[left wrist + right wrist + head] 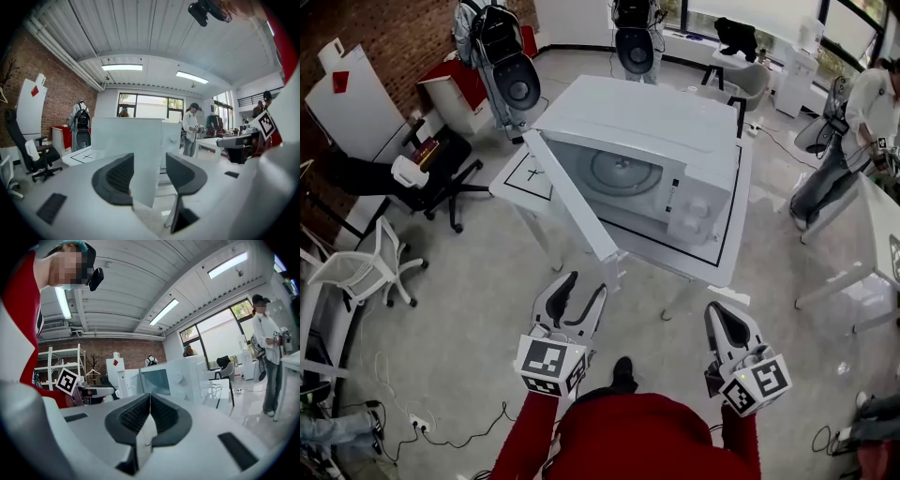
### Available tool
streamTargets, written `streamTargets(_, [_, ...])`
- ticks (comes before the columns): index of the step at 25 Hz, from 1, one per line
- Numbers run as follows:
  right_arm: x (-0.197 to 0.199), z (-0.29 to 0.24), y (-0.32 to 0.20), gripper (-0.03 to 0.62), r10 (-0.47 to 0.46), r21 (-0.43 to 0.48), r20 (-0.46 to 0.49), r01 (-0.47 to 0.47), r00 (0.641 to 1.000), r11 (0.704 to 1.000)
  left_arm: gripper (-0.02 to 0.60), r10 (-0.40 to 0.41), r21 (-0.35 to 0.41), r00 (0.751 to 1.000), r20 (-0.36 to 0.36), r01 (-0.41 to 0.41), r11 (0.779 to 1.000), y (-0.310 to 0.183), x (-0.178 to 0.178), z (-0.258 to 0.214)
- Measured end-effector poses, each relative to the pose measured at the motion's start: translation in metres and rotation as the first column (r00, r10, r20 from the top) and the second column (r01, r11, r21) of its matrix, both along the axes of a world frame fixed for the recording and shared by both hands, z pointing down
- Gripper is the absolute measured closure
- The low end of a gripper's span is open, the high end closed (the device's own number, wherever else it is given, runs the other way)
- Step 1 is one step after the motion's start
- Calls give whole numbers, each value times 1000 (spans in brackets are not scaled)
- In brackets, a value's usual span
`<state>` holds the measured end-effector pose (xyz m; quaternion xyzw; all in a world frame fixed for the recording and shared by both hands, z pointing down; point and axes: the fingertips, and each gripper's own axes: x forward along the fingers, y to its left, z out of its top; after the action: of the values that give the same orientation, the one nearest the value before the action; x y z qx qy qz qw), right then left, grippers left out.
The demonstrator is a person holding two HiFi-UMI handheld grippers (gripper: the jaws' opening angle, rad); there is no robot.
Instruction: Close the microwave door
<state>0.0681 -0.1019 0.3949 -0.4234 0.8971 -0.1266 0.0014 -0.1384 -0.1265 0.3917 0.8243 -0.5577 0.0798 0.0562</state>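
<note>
Microwave (656,122) sits on a white table (727,267), front face toward the person. Door (574,199) stands wide open, hinged at the microwave's left corner, with its free end reaching out past the table's near edge toward the person. The cavity is exposed. Both arms are in red sleeves and reach forward from the body, forearms roughly parallel, with the marker cubes nearest the person. Left gripper (586,284) is held about level and points at the door's free end. In the head view its tips are just short of that end, not touching as far as I can make out. Left gripper view: left gripper (150,160) has its jaws well apart. The door (126,140) fills the line of sight through the gap, edge-on side to the right. Neither pad presses on it, and I cannot tell whether the edge is actually inside the gap. Right gripper (719,311) is also about level. It is clear of the table, aimed at the near edge to the right of the microwave. Right gripper view: right gripper (150,400) has its jaws together, pads meeting, nothing between them. The microwave (173,376) is ahead, well apart from the tips.
</note>
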Motion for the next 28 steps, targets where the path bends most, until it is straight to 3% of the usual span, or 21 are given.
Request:
streamTargets(4, [-1,0,-13,579,26,-12,-1,-26,1000,1000,345,57,-16,998,-4,-57,998,-13,10,3])
streamTargets(21, [3,6,-36,579,87,-45,-31,-88,996,995,345,210,-24,977,-42,-211,977,-42,32,0])
streamTargets(28, [-4,9,-40,579,85,-53,-53,-88,995,995,345,274,-16,962,5,-274,962,-61,51,5])
